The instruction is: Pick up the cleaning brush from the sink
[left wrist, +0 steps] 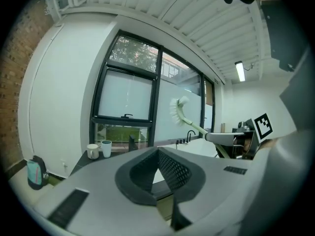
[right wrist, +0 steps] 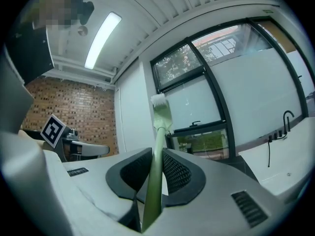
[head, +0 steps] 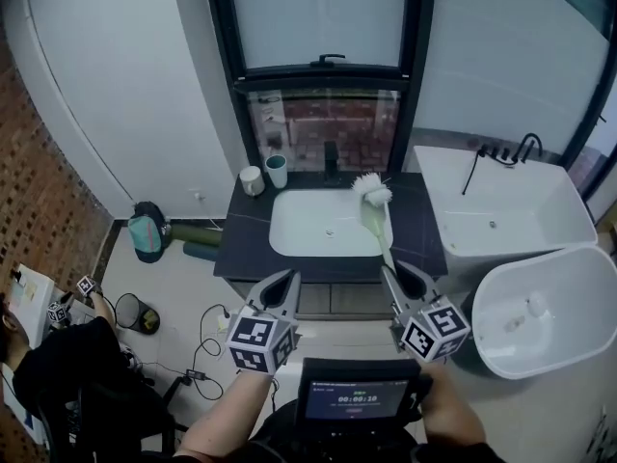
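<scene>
Two cups, a white mug (head: 252,180) and a pale green cup (head: 277,171), stand at the back left of a dark counter (head: 246,244) that holds a white oval sink (head: 299,234). A dark tap (head: 331,157) rises behind the basin. Behind that is a black-framed window (head: 323,114) with frosted upper panes and a clear strip showing greenery outside. To the right of the counter is a white rectangular tub (head: 521,215) with black fittings, and a rounded white tub (head: 578,287) sits nearer the person. A brick wall (head: 29,191) runs along the left side. On the pale floor (head: 193,292) a teal bag (head: 147,231) lies by the counter's left end, with a small black bin (head: 135,313) closer in. The cleaning brush (head: 376,222) has a long, slim, pale green handle and a round head of white bristles. It is up in the air, with its head over the back right rim of the sink and its handle slanting down toward the person. The right gripper (head: 403,280) pinches the lower part of that handle between its ribbed black pads (right wrist: 173,173). In the right gripper view the handle runs up between them, and the bristle head shows against the window. The left gripper (head: 285,280) is held beside it over the counter's front edge, with its jaws pressed together at the tips and nothing between them.
</scene>
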### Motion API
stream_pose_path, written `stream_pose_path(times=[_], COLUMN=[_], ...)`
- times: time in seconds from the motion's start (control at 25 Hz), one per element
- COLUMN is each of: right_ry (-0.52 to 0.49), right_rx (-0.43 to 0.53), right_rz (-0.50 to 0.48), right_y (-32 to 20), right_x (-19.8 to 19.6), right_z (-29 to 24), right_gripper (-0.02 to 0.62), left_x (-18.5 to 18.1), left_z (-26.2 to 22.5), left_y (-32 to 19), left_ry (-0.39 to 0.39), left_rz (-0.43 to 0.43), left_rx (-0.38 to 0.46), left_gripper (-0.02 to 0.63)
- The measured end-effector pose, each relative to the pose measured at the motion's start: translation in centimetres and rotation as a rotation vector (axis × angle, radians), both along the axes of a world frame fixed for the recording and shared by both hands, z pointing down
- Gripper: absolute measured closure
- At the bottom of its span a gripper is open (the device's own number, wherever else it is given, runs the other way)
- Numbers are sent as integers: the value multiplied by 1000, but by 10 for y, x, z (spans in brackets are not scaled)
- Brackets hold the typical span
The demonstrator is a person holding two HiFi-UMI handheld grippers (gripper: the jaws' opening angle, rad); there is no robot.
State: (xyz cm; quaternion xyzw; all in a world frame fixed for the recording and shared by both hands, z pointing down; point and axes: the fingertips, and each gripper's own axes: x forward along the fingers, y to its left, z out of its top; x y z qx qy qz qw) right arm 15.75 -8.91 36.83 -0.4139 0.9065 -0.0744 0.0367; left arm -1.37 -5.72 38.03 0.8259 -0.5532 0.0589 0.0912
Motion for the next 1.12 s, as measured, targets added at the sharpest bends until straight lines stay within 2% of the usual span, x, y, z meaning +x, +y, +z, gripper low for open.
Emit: stream_pose_path(times=[0.36, 0.92, 1.12], right_ry=[23, 27, 56], right_rx=[22, 9, 24], right_rz=[16, 15, 2], right_y=[8, 6, 5], right_x=[-4, -2, -1], right_z=[8, 12, 17], right_gripper=[545, 545, 545], left_x=[-15, -17, -17], left_z=[3, 6, 8], left_y=[5, 5, 3], left_ry=[6, 6, 5], left_rz=[-21, -31, -38], left_rx=[-5, -10, -1], left_gripper=[595, 595, 595])
